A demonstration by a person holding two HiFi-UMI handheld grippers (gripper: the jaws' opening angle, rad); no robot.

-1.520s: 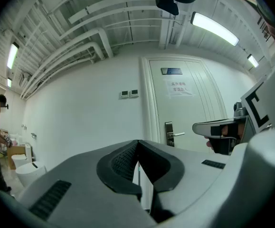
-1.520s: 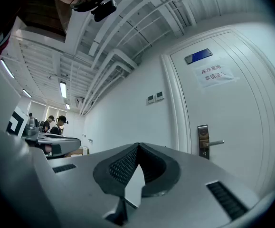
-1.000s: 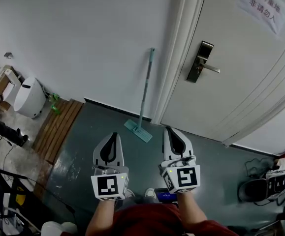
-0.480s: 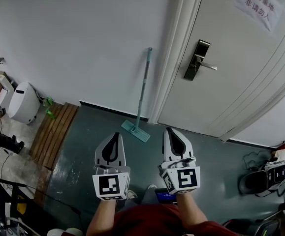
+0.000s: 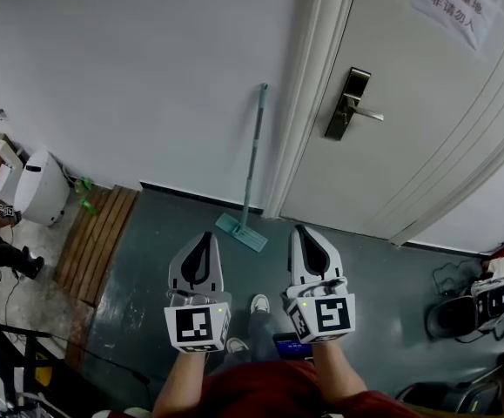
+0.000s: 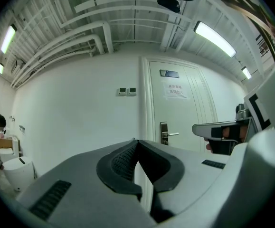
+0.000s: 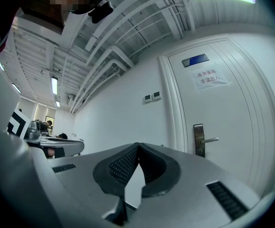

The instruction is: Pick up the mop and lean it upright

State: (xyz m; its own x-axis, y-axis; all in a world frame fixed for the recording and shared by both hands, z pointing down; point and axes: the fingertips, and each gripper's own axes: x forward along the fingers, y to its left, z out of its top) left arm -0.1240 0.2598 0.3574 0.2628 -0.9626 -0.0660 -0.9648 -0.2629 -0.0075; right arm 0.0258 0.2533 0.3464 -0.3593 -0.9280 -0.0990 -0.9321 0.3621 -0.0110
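Two handheld grippers, one mop, one door. Head view: the left gripper (image 5: 201, 239) and the right gripper (image 5: 303, 231) are held side by side above the grey floor (image 5: 147, 268), each carrying one cube with square markers. Both point toward the wall (image 5: 130, 68) and neither touches anything. In the left gripper view the two jaws of the left gripper (image 6: 136, 141) meet at their tips with nothing between them. The right gripper view shows the same for the right gripper (image 7: 138, 145): jaws together, nothing held.

The single mop (image 5: 253, 159) stands well ahead of both grippers and apart from them. Its one long handle is nearly upright, with the top end resting against the wall just beside the door frame. Its one flat teal head (image 5: 242, 232) lies on the floor at the foot of the frame.

The door (image 5: 408, 129) is closed and bears one metal lever handle (image 5: 353, 107) and one paper notice (image 5: 456, 7). Two small wall plates (image 6: 127, 91) sit side by side left of the frame. One white rounded unit (image 5: 41, 187) stands at far left, next to one strip of wooden boards (image 5: 99, 233).
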